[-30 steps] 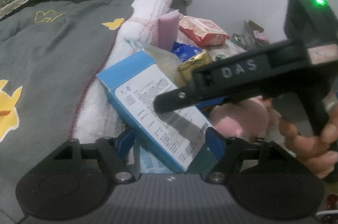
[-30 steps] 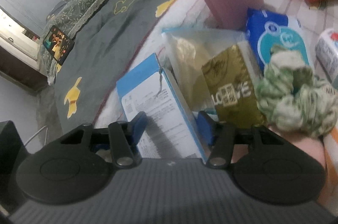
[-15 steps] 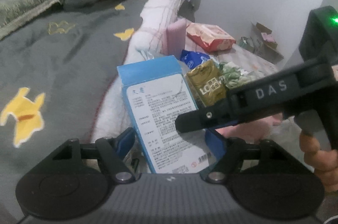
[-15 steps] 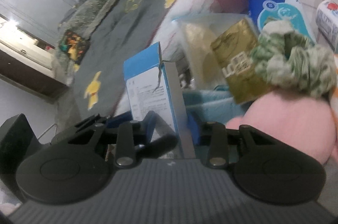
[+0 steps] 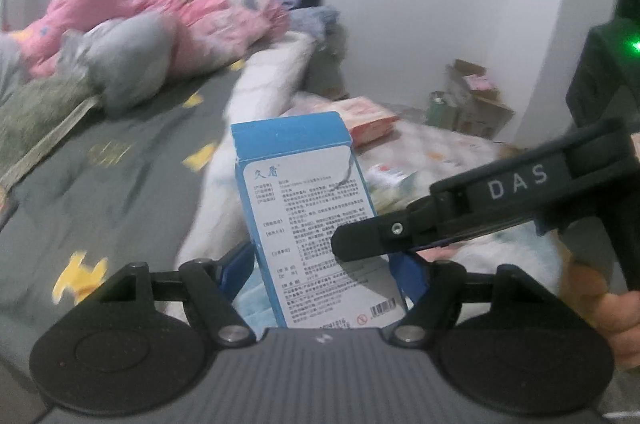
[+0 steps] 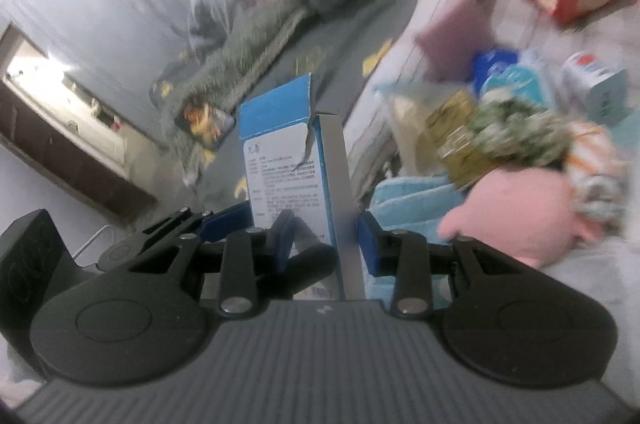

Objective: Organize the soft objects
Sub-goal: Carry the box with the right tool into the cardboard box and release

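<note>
Blue box (image 5: pixel 308 220) is held upright, clear of the bed, by both tongs at once. Left tongs (image 5: pixel 324 264) are set fairly wide across the broad printed face, blue pads against each long edge. Right tongs (image 6: pixel 325 244) are narrow, clamped across the thin side of the box; their jaws have just been closing, with the box between them. The right tool is seen crossing the lower right of the left view, a hand (image 5: pixel 612 320) on its grip.

Against the earlier frames: the box was leaning in the pile among the gold packet (image 6: pixel 460 139) and the green-white scrunchie (image 6: pixel 520 131); it is now lifted out and stood nearly vertical. More of the far wall and the headboard is now taken in, the bed lying lower in view. A torn flap is noted at the box's top corner.

Reading for the task: the box is judged extracted from the heap and ready to be carried; the pink plush (image 6: pixel 520 216), light-blue cloth (image 6: pixel 412 199) and the rest lie on the quilt (image 6: pixel 580 288), not yet sorted.
</note>
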Demonstrator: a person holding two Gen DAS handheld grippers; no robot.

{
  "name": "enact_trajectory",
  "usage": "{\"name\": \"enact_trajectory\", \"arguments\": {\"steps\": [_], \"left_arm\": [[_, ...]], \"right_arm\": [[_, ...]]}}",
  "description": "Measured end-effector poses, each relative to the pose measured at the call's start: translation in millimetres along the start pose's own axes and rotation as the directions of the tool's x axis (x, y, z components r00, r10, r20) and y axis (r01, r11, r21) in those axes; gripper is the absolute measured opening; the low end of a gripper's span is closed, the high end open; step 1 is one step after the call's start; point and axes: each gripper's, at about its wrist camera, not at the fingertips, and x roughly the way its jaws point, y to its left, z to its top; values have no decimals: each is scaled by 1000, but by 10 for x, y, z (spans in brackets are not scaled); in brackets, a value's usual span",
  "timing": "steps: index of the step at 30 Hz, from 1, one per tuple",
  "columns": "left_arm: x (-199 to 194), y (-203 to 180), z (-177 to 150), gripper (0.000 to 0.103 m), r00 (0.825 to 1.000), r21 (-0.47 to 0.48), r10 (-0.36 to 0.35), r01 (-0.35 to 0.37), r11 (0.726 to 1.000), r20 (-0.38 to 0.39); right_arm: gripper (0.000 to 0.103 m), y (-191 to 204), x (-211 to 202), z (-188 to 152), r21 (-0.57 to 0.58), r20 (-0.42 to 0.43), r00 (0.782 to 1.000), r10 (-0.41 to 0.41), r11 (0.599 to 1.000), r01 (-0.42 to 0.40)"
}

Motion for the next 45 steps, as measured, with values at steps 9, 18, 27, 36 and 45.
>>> {"name": "enact_trajectory", "arguments": {"steps": [9,18,27,36,45], "left_arm": [[191,-1280,625,77,976,223,-216,209,952,9],[1248,-2568,884,77,908,305,-347,408,861,-234],[2389,-3073,817,77,879,314,-265,401,860,-397],[2532,-3252,795,78,884,343,-229,381,859,-408],[2070,-2892,946,83,895,288,-280,386,876,-348]], "right_arm": [[34,-689,-1597,-64,163,244,962,-124,983,85],[34,-2077,-2389,-363,437,273,924,-266,891,128],[35,-3348,-2119,-367,608,224,936,-272,790,84],[34,-3982,-1753,-509,712,157,944,-291,696,96],[34,-3949,-1750,-685,728,90,932,-351,662,178]]}}
